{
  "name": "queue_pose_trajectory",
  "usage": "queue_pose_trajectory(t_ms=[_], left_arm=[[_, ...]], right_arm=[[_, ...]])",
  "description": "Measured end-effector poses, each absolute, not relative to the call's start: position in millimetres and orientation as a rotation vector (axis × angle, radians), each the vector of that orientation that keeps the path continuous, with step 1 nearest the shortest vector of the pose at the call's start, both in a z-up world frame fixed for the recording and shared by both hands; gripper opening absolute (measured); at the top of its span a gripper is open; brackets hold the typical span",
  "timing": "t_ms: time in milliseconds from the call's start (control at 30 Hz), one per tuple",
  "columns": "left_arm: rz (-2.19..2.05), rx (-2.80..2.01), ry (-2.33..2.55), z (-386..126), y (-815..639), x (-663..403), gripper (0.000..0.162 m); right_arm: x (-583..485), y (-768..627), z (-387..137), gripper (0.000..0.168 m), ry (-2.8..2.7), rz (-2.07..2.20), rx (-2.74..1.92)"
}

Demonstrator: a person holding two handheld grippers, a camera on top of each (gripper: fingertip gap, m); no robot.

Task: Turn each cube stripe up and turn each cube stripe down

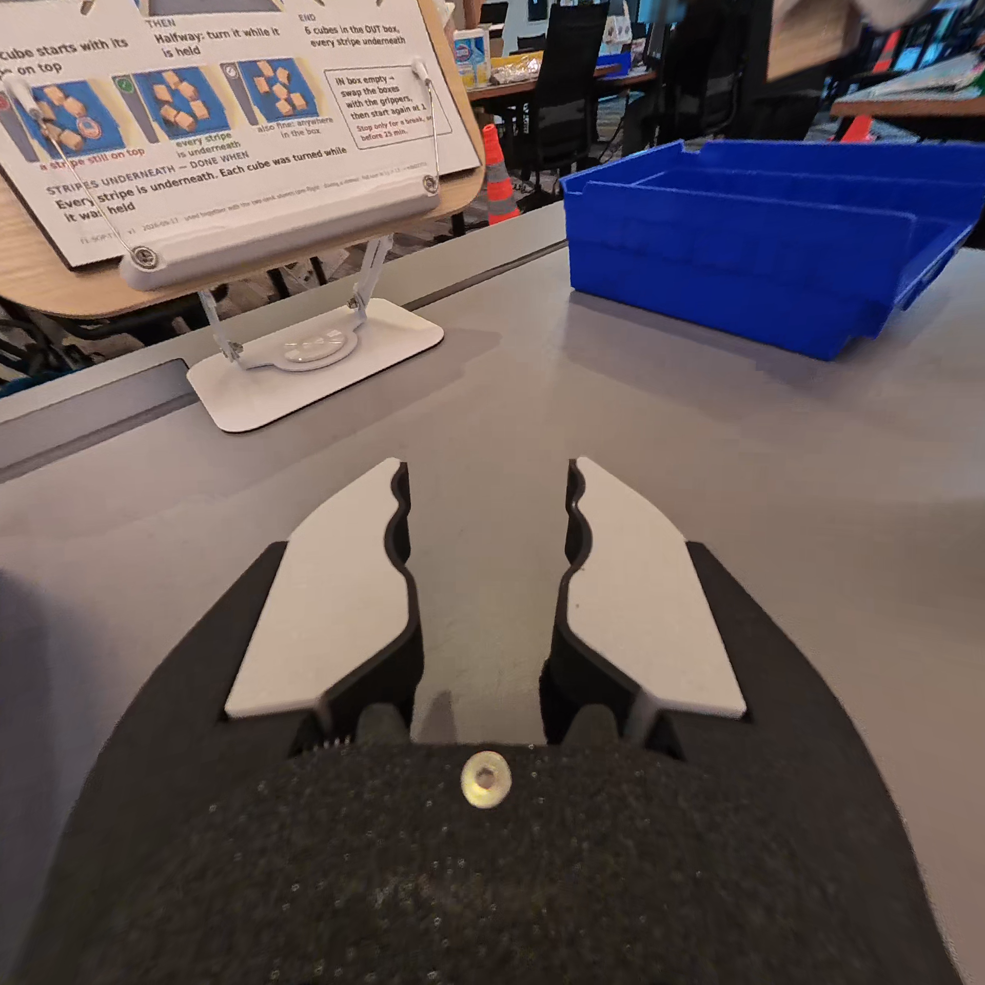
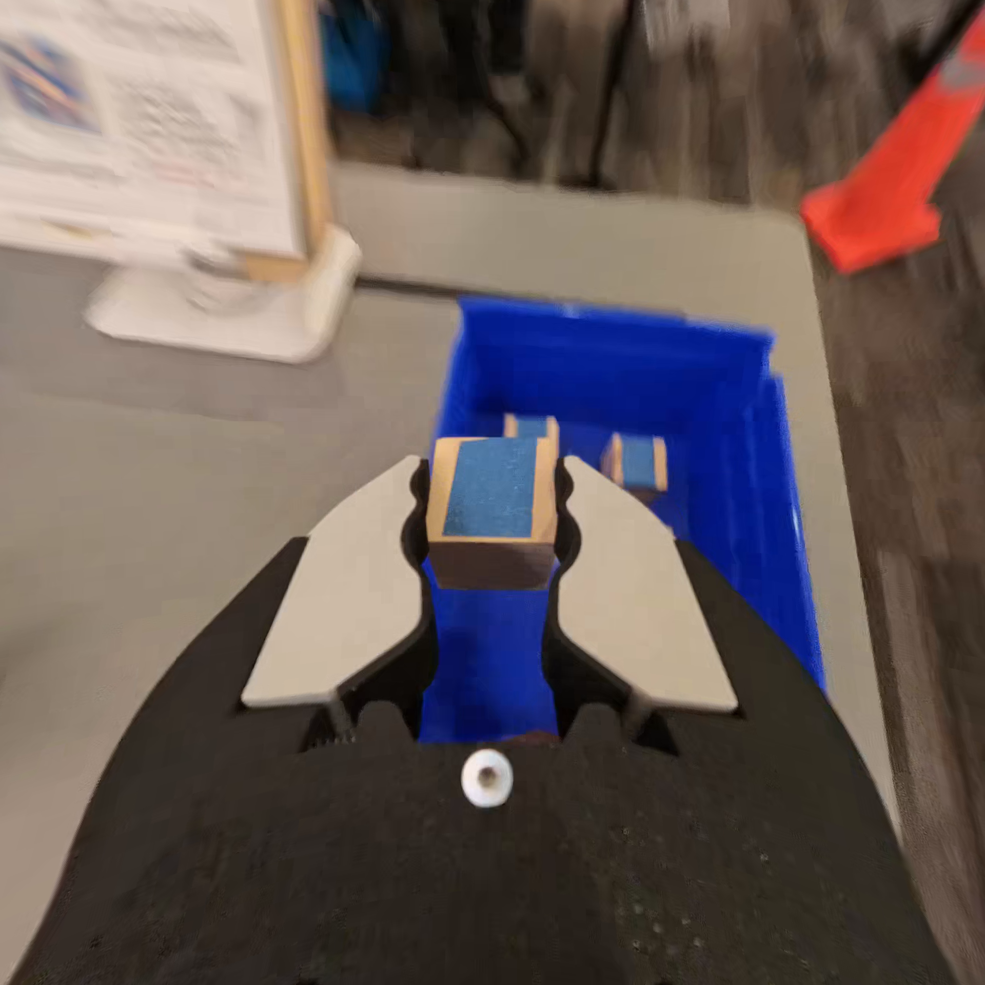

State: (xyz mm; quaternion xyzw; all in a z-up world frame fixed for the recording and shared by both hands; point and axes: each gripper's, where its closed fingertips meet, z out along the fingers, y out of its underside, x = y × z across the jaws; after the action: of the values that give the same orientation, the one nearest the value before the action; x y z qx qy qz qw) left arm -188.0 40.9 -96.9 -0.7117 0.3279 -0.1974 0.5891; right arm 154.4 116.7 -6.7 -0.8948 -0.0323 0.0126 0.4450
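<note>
The right gripper [image 2: 493, 501] pinches a wooden cube [image 2: 493, 511] between its 2 fingers, the cube's blue stripe facing up, held above the near end of a blue bin [image 2: 613, 362] that sits on a grey table [image 2: 213, 479]. Inside the bin, 2 more cubes lie beyond the held one, a farther cube [image 2: 530, 426] partly hidden behind it and another cube [image 2: 637, 462] to its right, both with blue stripes on top. The right wrist view is blurred, so finer detail is lost. The left gripper [image 1: 487, 479] hovers low over bare table, its fingers spread apart with nothing between them. Ahead of it to the left stands a white stand [image 1: 314, 362] carrying an instruction sheet [image 1: 224, 122] on a wooden board, and ahead to the right sits the blue bin. An orange cone [image 1: 498, 176] stands on the floor beyond the table's far edge.
</note>
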Motion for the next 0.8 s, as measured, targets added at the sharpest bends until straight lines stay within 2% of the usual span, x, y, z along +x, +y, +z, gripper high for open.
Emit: queue_pose_trajectory(t_ms=[167,333,533,800], left_arm=[[-0.438,-1.668,0.768,-100,43,-188,0.055],[-0.45,-1.696,0.755,-104,45,-191,0.056],[-0.452,-1.7,0.754,-105,45,-192,0.056],[-0.452,-1.696,0.762,-104,44,-190,0.056]], right_arm=[[175,131,-96,0.045,0.005,0.11,-2.604],[171,135,-139,0.045,-0.005,0.102,-2.769],[177,139,-169,0.045,0.025,0.114,-2.887],[177,152,-167,0.045,0.012,0.116,-2.753]])
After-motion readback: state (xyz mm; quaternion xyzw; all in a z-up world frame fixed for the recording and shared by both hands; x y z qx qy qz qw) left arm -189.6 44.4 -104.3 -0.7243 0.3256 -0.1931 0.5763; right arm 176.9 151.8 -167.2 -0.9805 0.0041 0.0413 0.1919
